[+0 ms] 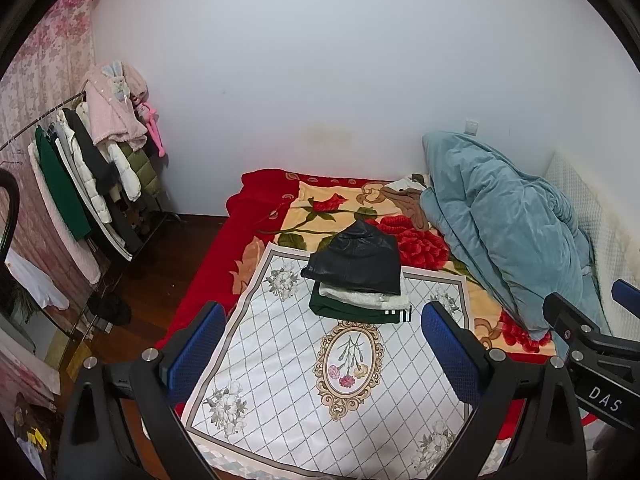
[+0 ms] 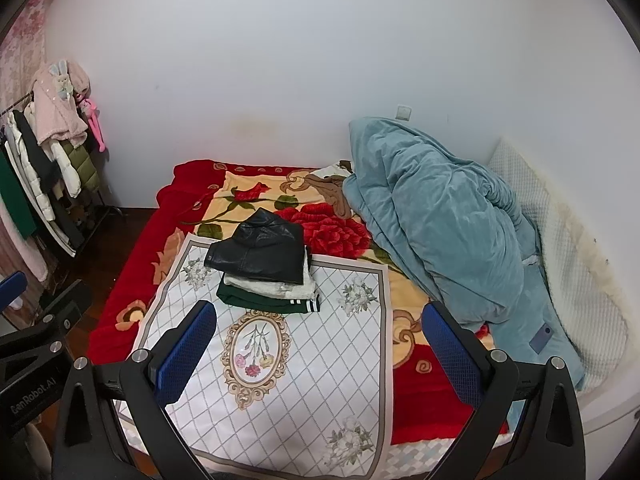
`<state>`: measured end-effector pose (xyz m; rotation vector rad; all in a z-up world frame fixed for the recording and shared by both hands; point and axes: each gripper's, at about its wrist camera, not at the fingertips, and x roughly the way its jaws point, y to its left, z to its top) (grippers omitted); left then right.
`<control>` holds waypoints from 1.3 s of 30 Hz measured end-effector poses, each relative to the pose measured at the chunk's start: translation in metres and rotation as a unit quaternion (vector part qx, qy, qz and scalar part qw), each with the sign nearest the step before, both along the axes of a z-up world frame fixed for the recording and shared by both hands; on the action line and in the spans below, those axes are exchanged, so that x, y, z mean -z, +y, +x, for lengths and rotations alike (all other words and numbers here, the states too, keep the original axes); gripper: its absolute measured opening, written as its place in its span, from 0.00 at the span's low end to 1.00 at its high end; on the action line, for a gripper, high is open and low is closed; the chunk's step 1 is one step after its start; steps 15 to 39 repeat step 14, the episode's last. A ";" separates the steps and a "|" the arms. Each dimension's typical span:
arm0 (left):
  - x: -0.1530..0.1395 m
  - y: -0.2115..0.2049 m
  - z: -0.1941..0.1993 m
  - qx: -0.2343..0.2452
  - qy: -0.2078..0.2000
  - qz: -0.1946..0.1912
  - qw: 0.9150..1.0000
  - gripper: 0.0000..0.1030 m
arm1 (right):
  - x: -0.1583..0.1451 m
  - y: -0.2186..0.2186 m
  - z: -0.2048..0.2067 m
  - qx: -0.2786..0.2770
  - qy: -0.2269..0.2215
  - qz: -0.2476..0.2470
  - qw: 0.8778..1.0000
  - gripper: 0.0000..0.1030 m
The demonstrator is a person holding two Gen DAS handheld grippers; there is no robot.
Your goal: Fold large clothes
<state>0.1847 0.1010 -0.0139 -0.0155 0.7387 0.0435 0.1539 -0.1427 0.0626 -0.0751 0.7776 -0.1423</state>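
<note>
A stack of folded clothes lies on the white patterned cloth (image 1: 280,380) spread on the bed. On top is a black leather garment (image 1: 354,260), under it a white-grey one (image 1: 360,299), at the bottom a dark green one with white stripes (image 1: 352,312). The stack also shows in the right wrist view (image 2: 260,252). My left gripper (image 1: 324,344) is open and empty, held above the cloth in front of the stack. My right gripper (image 2: 320,344) is open and empty, also above the cloth (image 2: 280,380), to the right of the left one.
A bunched teal duvet (image 1: 500,228) lies on the bed's right side, with a white pillow (image 2: 560,240) against the wall. A brown garment (image 2: 330,192) lies behind the stack. A clothes rack (image 1: 80,172) stands at the left over dark floor.
</note>
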 end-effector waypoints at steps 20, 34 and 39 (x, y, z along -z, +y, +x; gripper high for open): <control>-0.005 -0.001 0.005 -0.002 -0.004 -0.001 1.000 0.97 | 0.000 -0.002 0.003 -0.003 0.001 0.001 1.000 1.00; -0.005 -0.001 0.005 -0.002 -0.004 -0.001 1.000 0.97 | 0.000 -0.002 0.003 -0.003 0.001 0.001 1.000 1.00; -0.005 -0.001 0.005 -0.002 -0.004 -0.001 1.000 0.97 | 0.000 -0.002 0.003 -0.003 0.001 0.001 1.000 1.00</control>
